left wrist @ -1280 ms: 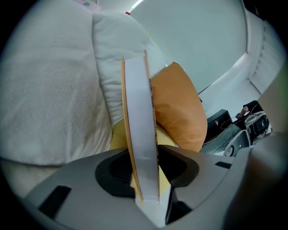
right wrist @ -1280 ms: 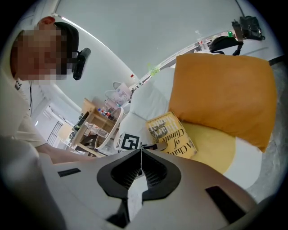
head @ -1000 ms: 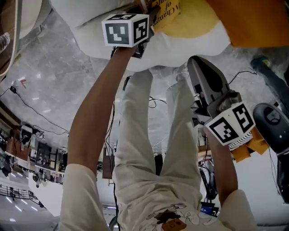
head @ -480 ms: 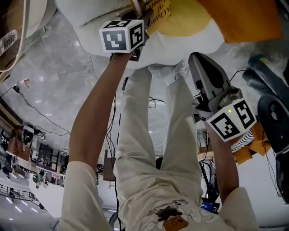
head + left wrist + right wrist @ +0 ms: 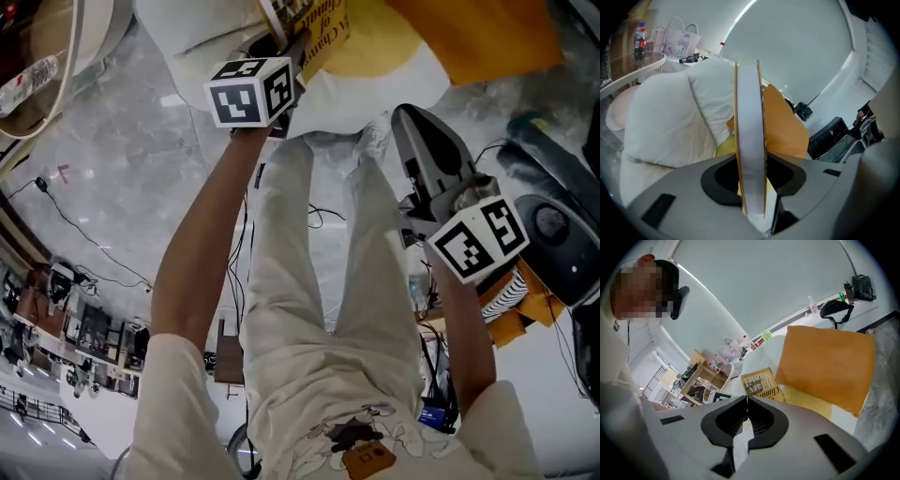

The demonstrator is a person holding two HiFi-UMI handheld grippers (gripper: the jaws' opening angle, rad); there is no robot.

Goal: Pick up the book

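You are clamping the book edge-on, frame centre, in your left hand-held gripper; your right hand-held gripper is hanging closed, empty.

Just the one book here: yellow cover, dark ornate lettering, fairly thick. Was clamped in the left claw, pads pressed on both covers. Stood on edge from the claw's own angle, so mostly showed the white page block sandwiched between two thin tan cover edges. Stuck well out past the claw tips. Had a white cushion behind on one side and an orange cushion on the other. Couldn't tell if touching either.
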